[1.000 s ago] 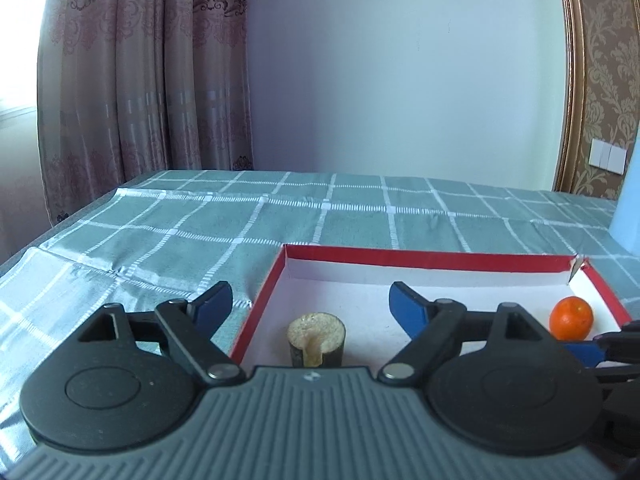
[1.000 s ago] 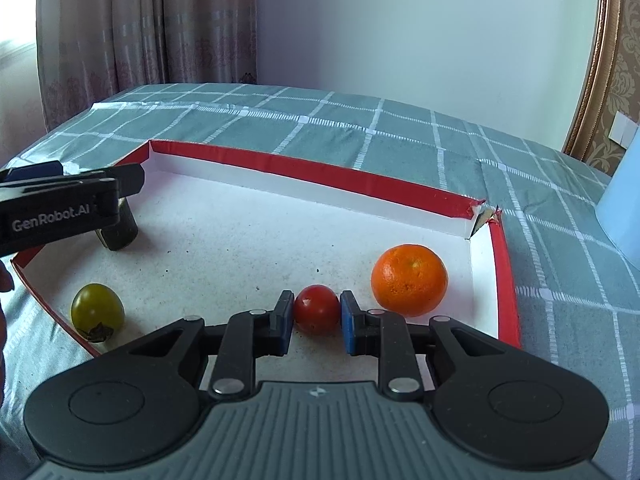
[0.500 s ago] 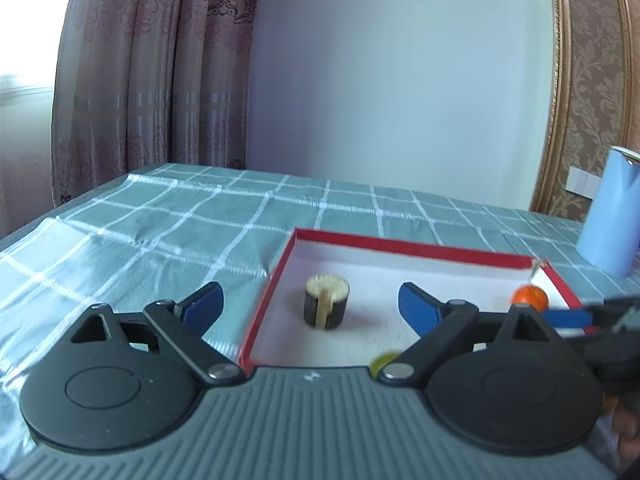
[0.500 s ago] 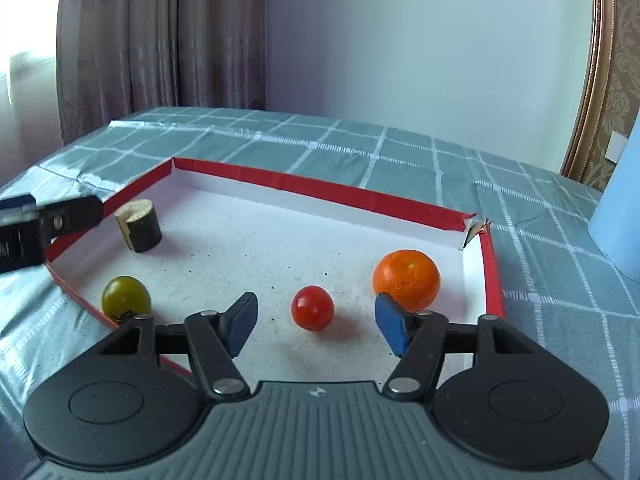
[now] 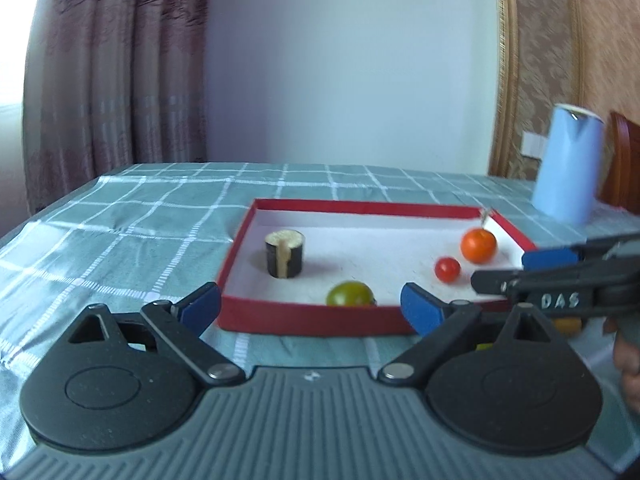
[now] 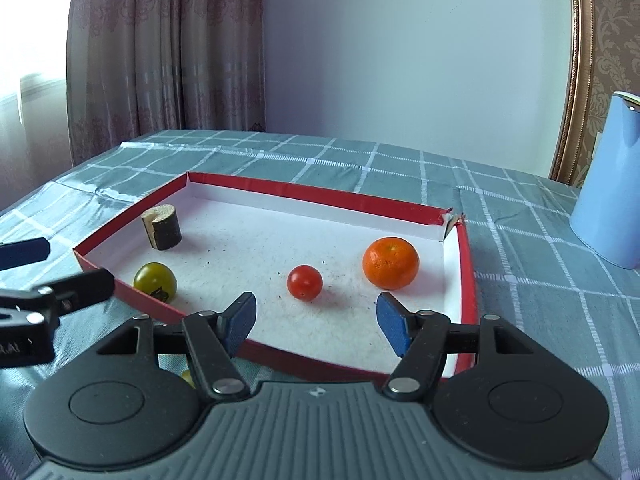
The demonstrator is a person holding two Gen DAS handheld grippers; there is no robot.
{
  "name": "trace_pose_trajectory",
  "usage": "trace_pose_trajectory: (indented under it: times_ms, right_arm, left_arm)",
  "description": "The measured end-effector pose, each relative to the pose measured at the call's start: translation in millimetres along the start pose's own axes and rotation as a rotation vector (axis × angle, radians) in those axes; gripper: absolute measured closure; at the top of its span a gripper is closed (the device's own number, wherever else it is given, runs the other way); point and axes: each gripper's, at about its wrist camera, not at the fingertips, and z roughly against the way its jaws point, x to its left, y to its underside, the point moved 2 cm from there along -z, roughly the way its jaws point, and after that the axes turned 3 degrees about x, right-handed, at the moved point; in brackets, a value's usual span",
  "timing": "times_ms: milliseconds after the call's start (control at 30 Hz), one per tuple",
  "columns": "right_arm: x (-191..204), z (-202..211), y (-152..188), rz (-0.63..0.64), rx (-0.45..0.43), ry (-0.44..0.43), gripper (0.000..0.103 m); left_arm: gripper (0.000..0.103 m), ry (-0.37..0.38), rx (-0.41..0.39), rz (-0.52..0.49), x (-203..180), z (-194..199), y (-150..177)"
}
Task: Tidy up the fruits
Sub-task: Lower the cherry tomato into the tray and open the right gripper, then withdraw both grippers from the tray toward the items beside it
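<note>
A red tray (image 5: 360, 205) with a white floor sits on the checked cloth. In it lie an orange (image 6: 391, 263), a red cherry tomato (image 6: 305, 282), a green tomato (image 6: 155, 281) and a dark stub with a pale top (image 6: 161, 229). My right gripper (image 6: 316, 318) is open over the tray's near edge, with the cherry tomato lying free just beyond its fingertips. My left gripper (image 5: 310, 308) is in front of the tray's near wall; its jaws are opening and nothing is between them. The left wrist view shows the same orange (image 5: 478, 244) and cherry tomato (image 5: 447, 269).
A tall light-blue cylinder (image 6: 608, 184) stands on the cloth to the right of the tray. Something small and yellow (image 6: 186, 376) lies on the cloth near the tray's front corner, mostly hidden. A hand (image 5: 628, 368) shows at the right edge. Curtains and a wall are behind the table.
The right gripper let go of the cherry tomato, opened and drew back from it. The left gripper pulled back out of the tray and its jaws spread wider.
</note>
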Motion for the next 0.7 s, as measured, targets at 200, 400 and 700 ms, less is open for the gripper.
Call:
trace_pose_trajectory:
  times_ms: [200,400,700]
  right_arm:
    - [-20,27,16,-0.092,-0.041,-0.023,0.03]
    - [-41,42,30,-0.172,-0.054,-0.021,0.027]
    - [-61,56,44,-0.219,-0.078,0.017,0.027]
  left_arm:
    - [0.005,0.042,0.031,-0.018,-4,-2,4]
    - [0.005,0.098,0.088,-0.037,-8,-8,6]
    - [0.013,0.125,0.138,-0.084,-19,-14,11]
